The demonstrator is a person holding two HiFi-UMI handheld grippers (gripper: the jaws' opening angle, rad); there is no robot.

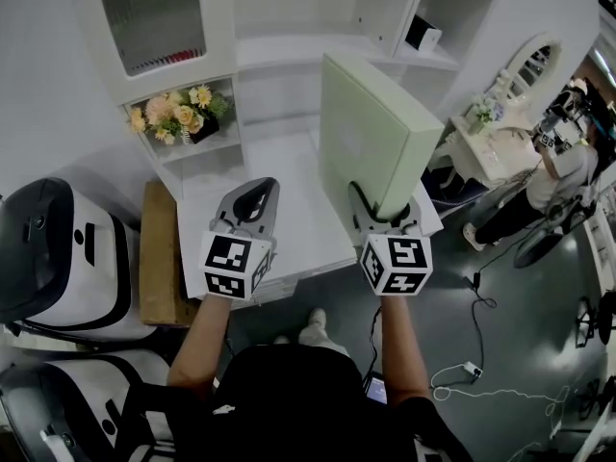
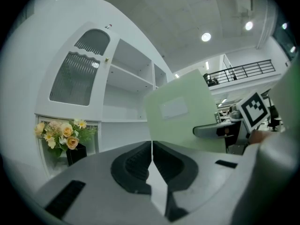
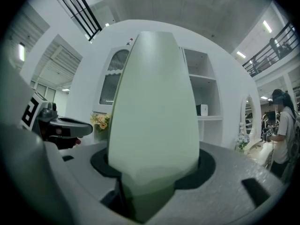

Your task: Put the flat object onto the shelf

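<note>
A flat pale green box stands on edge, held up over the white desk in front of the white shelf unit. My right gripper is shut on its lower corner; in the right gripper view the pale green box fills the middle between the jaws. My left gripper is shut and holds nothing, to the left of the box. In the left gripper view the left gripper has its jaws together, and the green box shows at the right.
A flower bouquet sits in the left cubby. A small dark item is on an upper right shelf. A cardboard box and white machines stand to the left. A person stands near a side table at the right.
</note>
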